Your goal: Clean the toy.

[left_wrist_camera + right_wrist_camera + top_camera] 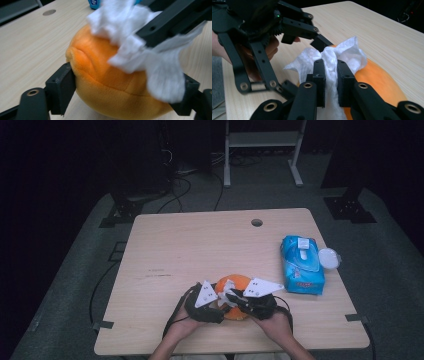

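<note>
Near the bench's front edge, left gripper (223, 304) jaws clamp the soft, squashy orange plush (105, 82) at its sides while right gripper (329, 82) jaws pinch a limp, probably damp wipe (332, 60).

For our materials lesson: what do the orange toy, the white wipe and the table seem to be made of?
Orange toy: soft plush, likely fleece; fuzzy matt nap, stitched seams, dents where squeezed.
White wipe: thin nonwoven cloth or tissue; crumpled, limp, faintly textured.
Table: pale wood-look top, probably laminate; smooth with printed-looking grain.
</note>
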`<move>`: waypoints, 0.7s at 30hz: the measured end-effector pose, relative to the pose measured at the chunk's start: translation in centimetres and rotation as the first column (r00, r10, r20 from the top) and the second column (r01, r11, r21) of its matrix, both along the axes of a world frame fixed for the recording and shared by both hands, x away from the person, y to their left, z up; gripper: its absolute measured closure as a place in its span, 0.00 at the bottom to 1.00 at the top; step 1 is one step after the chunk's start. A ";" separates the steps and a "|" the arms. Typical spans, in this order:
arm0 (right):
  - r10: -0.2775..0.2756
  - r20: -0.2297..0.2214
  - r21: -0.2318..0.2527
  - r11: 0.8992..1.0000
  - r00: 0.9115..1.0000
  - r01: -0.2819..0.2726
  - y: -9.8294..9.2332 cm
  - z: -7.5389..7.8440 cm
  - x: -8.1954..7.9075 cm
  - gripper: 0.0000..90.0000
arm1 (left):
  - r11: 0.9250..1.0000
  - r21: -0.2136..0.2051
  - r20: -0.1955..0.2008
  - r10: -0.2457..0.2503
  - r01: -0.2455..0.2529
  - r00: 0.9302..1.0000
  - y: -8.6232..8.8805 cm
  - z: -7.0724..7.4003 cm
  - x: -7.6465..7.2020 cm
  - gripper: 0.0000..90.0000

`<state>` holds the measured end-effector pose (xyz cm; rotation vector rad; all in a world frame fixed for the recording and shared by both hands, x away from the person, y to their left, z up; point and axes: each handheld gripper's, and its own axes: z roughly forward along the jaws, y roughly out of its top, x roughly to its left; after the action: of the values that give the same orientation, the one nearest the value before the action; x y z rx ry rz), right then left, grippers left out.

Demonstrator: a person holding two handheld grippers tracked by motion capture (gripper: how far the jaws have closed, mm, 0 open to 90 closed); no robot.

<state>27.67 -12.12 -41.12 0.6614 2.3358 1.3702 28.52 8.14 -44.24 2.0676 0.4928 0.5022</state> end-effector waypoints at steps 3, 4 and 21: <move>-0.062 -0.004 0.037 0.997 0.998 0.062 -1.4 0.4 0.9 0.88 | 1.000 0.004 0.016 -0.015 0.015 1.000 0.1 -0.1 -0.2 0.26; -0.062 -0.004 0.037 0.997 0.998 0.062 -1.4 0.4 0.9 0.88 | 1.000 0.005 0.018 -0.019 0.019 1.000 0.1 -0.1 -0.3 0.26; -0.069 -0.001 0.040 0.997 0.998 0.069 -2.9 -0.1 0.8 0.88 | 0.999 -0.043 -0.059 0.006 -0.008 0.998 0.1 0.0 0.0 0.26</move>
<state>28.44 -15.00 -41.19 0.7465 2.2683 1.3894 28.51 8.20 -44.22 2.0448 0.5407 0.4327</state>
